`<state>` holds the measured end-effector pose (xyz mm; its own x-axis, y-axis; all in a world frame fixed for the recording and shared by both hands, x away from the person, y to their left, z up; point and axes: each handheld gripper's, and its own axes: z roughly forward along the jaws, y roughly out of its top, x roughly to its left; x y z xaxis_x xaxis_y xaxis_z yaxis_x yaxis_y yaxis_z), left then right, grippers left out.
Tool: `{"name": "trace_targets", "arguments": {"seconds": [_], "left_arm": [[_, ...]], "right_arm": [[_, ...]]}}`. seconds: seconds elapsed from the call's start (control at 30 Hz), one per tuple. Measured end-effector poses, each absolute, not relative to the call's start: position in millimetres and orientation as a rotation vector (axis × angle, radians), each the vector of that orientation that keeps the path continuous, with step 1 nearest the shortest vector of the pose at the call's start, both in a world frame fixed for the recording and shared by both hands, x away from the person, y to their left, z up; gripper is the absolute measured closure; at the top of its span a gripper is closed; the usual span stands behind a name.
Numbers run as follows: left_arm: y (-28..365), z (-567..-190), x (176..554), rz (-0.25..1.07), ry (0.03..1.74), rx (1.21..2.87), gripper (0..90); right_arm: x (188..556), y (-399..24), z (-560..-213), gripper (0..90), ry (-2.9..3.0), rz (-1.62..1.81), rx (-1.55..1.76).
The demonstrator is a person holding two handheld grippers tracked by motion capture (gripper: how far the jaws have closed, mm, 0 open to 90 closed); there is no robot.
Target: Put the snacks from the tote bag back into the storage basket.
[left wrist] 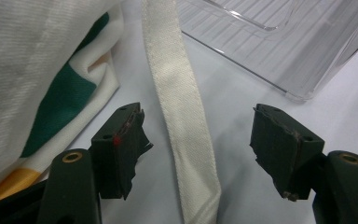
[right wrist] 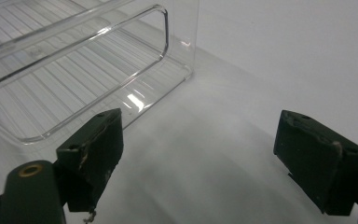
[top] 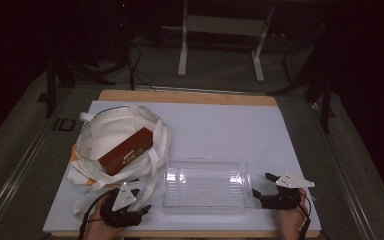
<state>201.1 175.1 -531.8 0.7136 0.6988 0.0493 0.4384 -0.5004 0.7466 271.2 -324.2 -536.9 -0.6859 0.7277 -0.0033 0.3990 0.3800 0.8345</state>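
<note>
Between left hand-held gripper (left wrist: 198, 149) jaws, bag strap (left wrist: 182, 116), untouched.

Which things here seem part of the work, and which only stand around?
Probably part of the work:
cloth bag
brown box lying in it
bag strap
clear plastic bin
left gripper
right gripper

Just around:
white table frame
floor cables
</note>
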Motion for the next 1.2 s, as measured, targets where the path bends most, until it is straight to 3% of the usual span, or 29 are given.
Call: {"name": "trace_targets", "arguments": {"seconds": [0.53, 1.2], "left_arm": [[176, -522, 200, 0.431, 0.825, 2.214, 44.5], [179, -509, 198, 0.433, 0.793, 2.220, 44.4]], "right_arm": [[270, -323, -537, 15.7, 2.269, 1.208, 0.960], [269, -322, -537, 15.7, 2.273, 1.200, 0.947]]}}
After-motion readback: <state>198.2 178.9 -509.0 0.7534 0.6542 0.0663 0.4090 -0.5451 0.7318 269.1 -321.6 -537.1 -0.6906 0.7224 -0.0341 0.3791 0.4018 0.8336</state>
